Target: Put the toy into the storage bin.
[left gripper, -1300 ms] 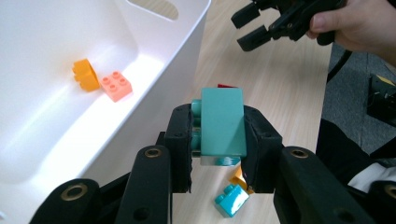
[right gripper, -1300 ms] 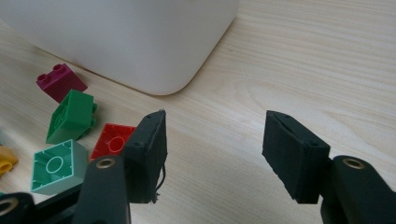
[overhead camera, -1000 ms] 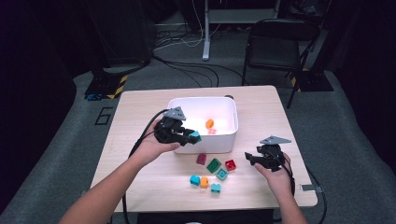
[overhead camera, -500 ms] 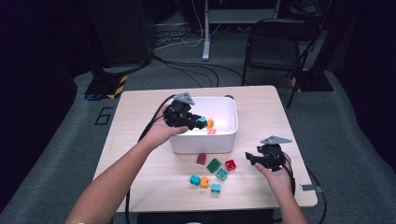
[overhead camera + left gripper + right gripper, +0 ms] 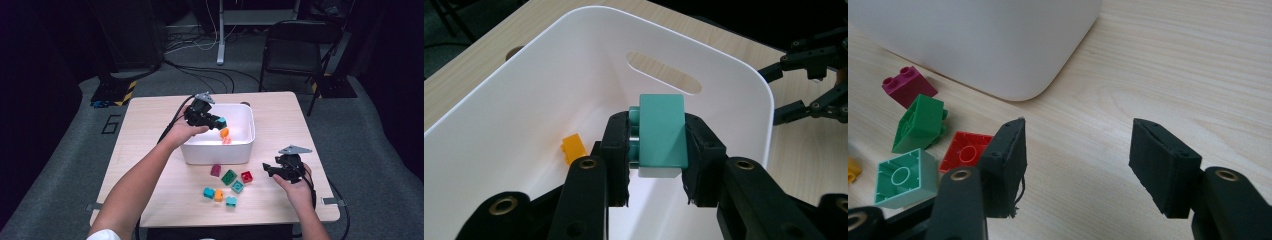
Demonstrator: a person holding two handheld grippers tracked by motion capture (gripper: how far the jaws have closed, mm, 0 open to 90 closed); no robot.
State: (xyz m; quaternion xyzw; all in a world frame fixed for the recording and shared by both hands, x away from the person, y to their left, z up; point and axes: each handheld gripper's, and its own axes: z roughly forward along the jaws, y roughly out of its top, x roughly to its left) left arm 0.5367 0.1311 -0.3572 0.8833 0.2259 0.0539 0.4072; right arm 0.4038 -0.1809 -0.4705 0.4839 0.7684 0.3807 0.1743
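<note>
My left gripper is shut on a teal brick and holds it above the inside of the white bin, near its left end. An orange brick and a pink one lie on the bin's floor. My right gripper rests open on the table right of the loose bricks, nothing between its jaws. Closest to it are a red brick and a green brick.
In front of the bin also lie a magenta brick, a light teal brick, and a teal, an orange and another teal brick. A black chair stands beyond the table.
My left gripper carried the teal brick from the bin's front left corner up and over into the space above the bin. The right gripper stayed where it was.
</note>
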